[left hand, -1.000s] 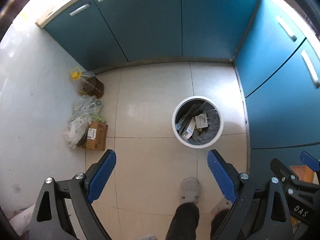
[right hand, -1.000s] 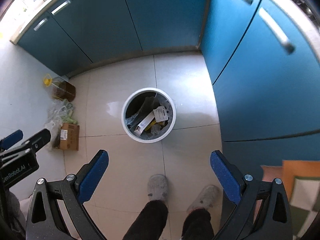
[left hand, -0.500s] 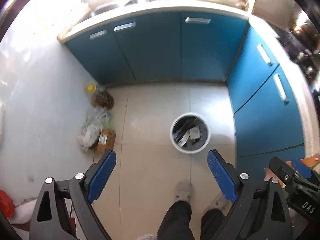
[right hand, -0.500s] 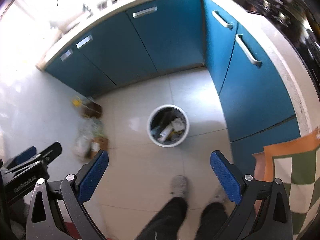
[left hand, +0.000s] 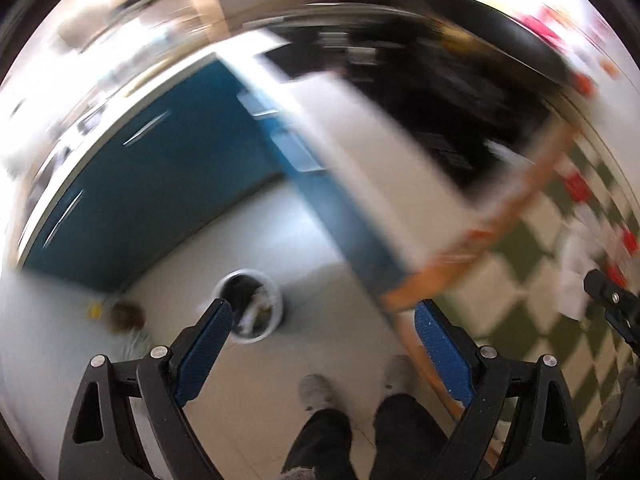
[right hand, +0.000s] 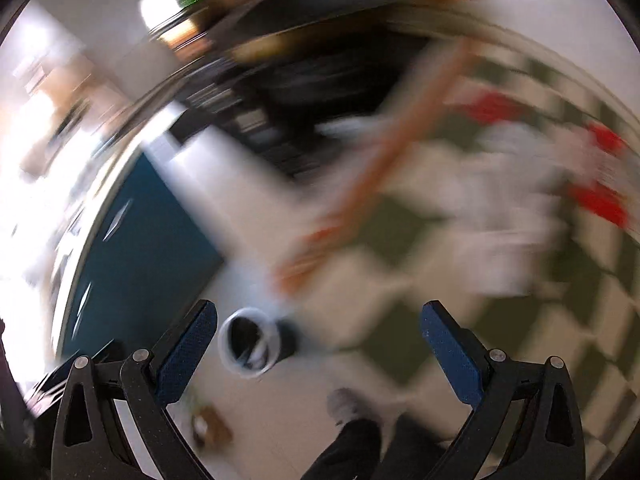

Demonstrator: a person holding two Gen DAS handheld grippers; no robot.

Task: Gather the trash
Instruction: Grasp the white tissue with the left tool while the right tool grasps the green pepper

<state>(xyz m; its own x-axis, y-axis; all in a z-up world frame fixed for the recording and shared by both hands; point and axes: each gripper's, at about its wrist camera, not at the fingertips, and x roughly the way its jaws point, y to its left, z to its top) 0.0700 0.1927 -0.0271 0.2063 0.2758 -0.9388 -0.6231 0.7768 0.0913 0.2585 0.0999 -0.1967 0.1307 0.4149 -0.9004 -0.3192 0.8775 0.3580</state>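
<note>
Both views are blurred by motion. A white round trash bin [left hand: 251,306] with a dark liner and paper scraps inside stands on the tiled floor; it also shows in the right wrist view [right hand: 249,343]. My left gripper [left hand: 322,354] is open and empty, high above the floor. My right gripper [right hand: 320,354] is open and empty too. To the right lies a green-and-white checkered cloth [left hand: 560,280] with white and red scraps [right hand: 520,184] on it, too blurred to name.
Blue cabinets [left hand: 160,192] run along the far side and a white counter [left hand: 380,168] with a dark stove top lies to the right. A brown bottle and bags [left hand: 124,320] sit by the left wall. The person's legs and shoes [left hand: 320,396] are below.
Both grippers have risen and swung to the right. The bin has shrunk and slid lower left, and the counter and checkered cloth have come into view. Both jaws stay open.
</note>
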